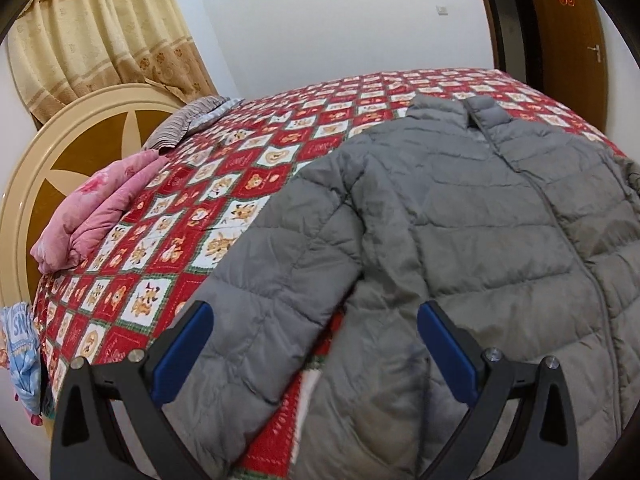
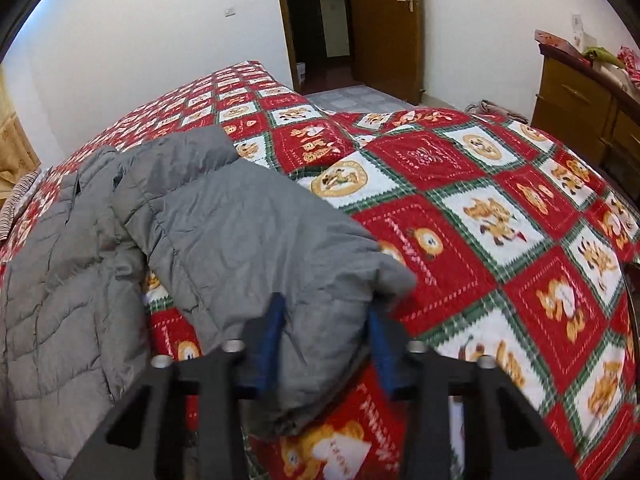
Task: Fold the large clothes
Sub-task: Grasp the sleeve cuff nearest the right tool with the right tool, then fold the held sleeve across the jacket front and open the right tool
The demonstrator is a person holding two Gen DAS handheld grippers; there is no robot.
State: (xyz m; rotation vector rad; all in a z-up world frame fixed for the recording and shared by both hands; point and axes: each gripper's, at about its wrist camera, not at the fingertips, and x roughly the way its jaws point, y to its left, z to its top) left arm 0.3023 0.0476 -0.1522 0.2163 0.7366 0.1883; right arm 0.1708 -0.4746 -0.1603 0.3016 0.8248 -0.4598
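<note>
A grey quilted puffer jacket point(image 1: 460, 220) lies front up on a bed with a red, white and green patchwork quilt point(image 1: 224, 184). My left gripper point(image 1: 312, 316) is wide open, its blue pads on either side of the jacket's left sleeve point(image 1: 256, 312), low over it. In the right wrist view the jacket's other sleeve point(image 2: 248, 240) runs toward the camera. My right gripper point(image 2: 326, 320) has its blue fingers point(image 2: 274, 332) on both sides of the sleeve's cuff end, still apart, the sleeve slightly raised between them.
A pink folded duvet point(image 1: 100, 216) and a striped pillow point(image 1: 180, 124) lie by the round headboard point(image 1: 52, 160). Curtains hang behind it. A wooden dresser point(image 2: 588, 104) stands right of the bed, and a door point(image 2: 384, 24) is open beyond the foot.
</note>
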